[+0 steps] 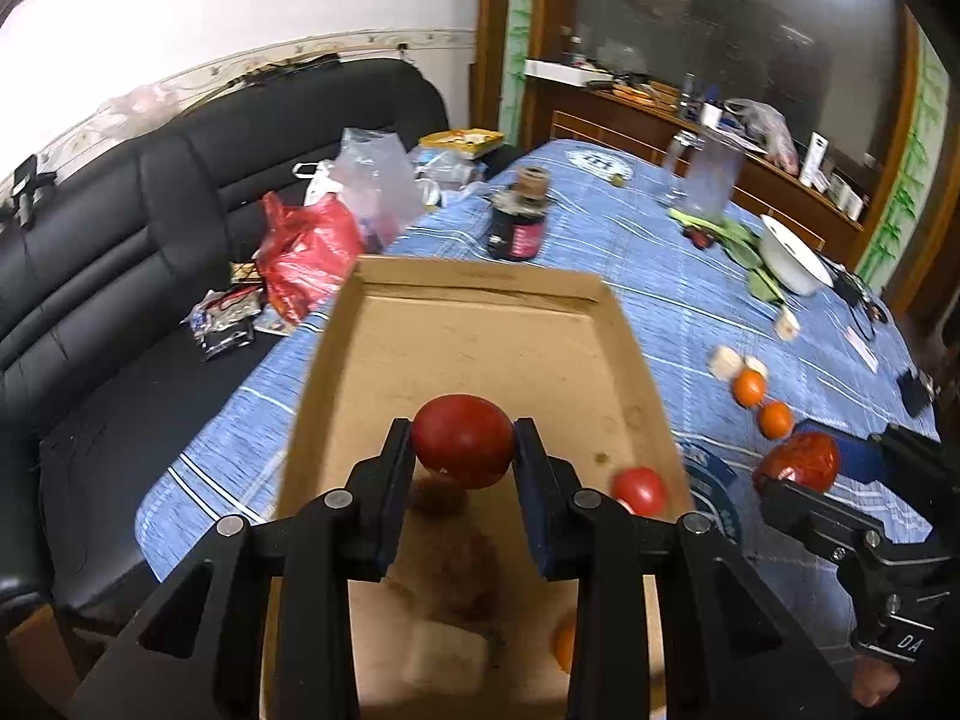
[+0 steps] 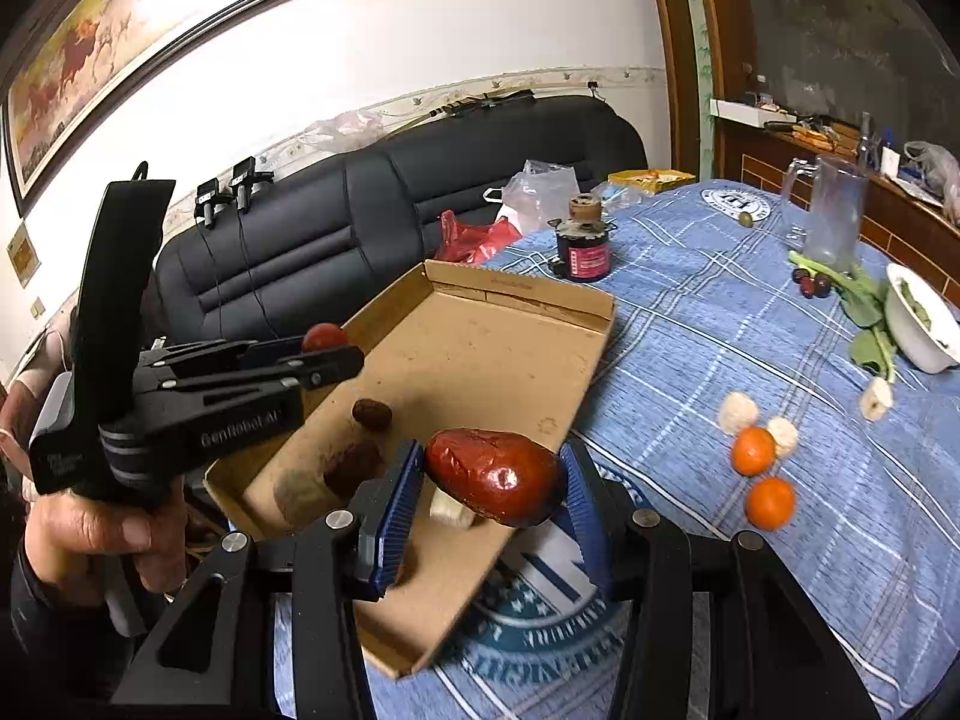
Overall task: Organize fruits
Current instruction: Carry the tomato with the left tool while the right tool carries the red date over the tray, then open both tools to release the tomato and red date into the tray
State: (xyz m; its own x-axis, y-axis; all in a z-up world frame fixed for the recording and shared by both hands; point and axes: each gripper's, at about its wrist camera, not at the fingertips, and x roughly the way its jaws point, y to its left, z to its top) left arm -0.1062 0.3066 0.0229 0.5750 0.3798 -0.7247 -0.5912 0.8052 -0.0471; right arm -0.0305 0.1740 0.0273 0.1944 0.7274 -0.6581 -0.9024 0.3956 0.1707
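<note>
1. The left gripper (image 1: 462, 450) is clenched on a round red fruit (image 1: 463, 449), which hangs over the near half of the cardboard box (image 1: 480, 291). In the right wrist view the same gripper (image 2: 329, 353) reaches in over the box's left wall, so this fruit is already above the floor of the box and lies straight ahead of its jaws.

2. The right gripper (image 2: 492, 483) is clenched on a wrinkled date (image 2: 495, 476), pressed between the blue pads. The date's long axis runs across the jaws, side to side. It sits above the box's near right edge, part over the cardboard and part over the blue cloth (image 2: 750, 324). I judge it must go a little further left before letting go.

3. The left hand is the nearer to a clean drop.

4. Inside the box lie two dark dates (image 2: 371, 414), a pale chunk (image 2: 451, 510) and a small tomato (image 1: 639, 489).

5. Further right on the cloth, well apart from both grippers, two oranges (image 2: 753, 450) and pale chunks (image 2: 738, 411) are not yet gathered.
</note>
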